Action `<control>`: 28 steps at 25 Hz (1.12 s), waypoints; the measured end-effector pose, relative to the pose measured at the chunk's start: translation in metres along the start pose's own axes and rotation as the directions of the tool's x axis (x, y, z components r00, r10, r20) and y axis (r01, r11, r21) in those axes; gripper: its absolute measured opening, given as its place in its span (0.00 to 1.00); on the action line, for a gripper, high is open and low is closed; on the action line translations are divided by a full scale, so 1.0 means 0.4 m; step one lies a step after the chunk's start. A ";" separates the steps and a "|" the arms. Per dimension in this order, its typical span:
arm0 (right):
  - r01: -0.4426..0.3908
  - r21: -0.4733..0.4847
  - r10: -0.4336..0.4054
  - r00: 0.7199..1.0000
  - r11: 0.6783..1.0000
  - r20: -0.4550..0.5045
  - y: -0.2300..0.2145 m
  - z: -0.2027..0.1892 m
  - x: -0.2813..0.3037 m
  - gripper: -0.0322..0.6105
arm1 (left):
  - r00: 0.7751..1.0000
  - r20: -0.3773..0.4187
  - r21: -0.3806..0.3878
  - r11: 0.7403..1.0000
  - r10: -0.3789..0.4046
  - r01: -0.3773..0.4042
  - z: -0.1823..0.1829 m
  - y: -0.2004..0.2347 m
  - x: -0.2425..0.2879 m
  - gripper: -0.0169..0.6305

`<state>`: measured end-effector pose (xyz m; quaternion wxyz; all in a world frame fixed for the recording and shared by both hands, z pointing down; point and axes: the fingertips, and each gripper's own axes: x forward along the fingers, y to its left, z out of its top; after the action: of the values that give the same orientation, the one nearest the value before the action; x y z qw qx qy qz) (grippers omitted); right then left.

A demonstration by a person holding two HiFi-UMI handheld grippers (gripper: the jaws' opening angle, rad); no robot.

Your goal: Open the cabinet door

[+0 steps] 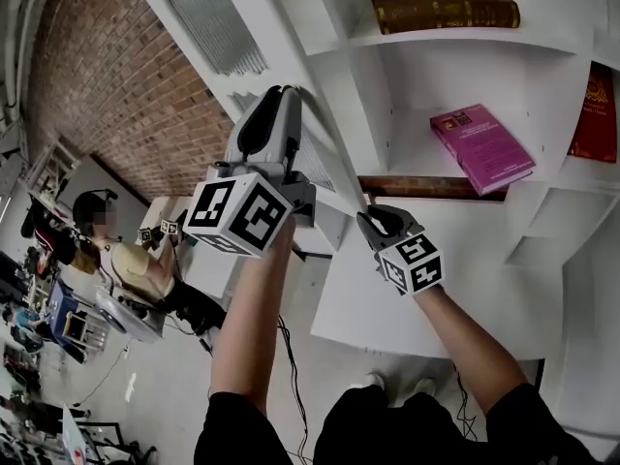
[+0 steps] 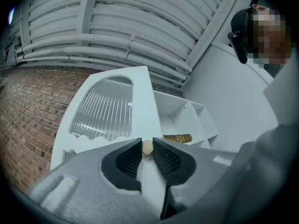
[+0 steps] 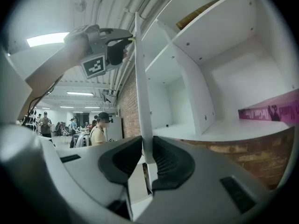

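Note:
The white cabinet door (image 1: 208,17) with its ribbed glass panel (image 2: 106,107) stands swung out from the shelf unit. My left gripper (image 1: 288,93) is up at the door's free edge, shut on a small pale knob (image 2: 147,146) that sits between its pads. It also shows in the right gripper view, where my left gripper (image 3: 124,42) holds the top of the thin door edge (image 3: 140,78). Lower down, my right gripper (image 1: 373,218) clamps that same edge. The white panel runs straight between its pads (image 3: 166,160), which press on it from both sides.
Open white shelves (image 1: 455,85) hold a brown book (image 1: 444,8), a magenta book (image 1: 481,148) and a red book (image 1: 596,114). A brick wall (image 1: 107,76) lies left of the cabinet. People (image 1: 126,260) sit among desks in the room behind the door.

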<state>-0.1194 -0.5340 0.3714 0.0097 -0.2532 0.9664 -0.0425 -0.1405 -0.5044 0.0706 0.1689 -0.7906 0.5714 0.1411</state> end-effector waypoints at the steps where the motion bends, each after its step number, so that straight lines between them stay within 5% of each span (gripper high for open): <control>1: -0.004 0.000 0.004 1.000 1.000 0.003 0.017 -0.001 -0.003 0.16 | 1.000 0.007 -0.012 1.000 0.001 0.000 0.007 0.003 -0.016 0.15; 8: 0.030 -0.069 -0.029 0.999 0.997 0.016 0.152 -0.033 -0.017 0.15 | 0.998 0.060 -0.083 0.996 -0.004 0.009 0.041 0.033 -0.137 0.15; 23: 0.206 -0.093 -0.202 0.978 0.974 0.045 0.377 -0.049 0.020 0.15 | 0.977 0.096 -0.145 0.968 -0.193 0.205 0.115 0.132 -0.319 0.16; 28: 0.250 -0.112 -0.245 0.968 0.962 0.055 0.438 -0.048 0.047 0.15 | 0.970 0.134 -0.187 0.956 -0.203 0.226 0.135 0.176 -0.364 0.16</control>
<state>-0.2223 -0.3897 0.3754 0.0089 -0.3730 0.9276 0.0192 -0.2537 -0.3770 0.0751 0.1346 -0.8517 0.4543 0.2237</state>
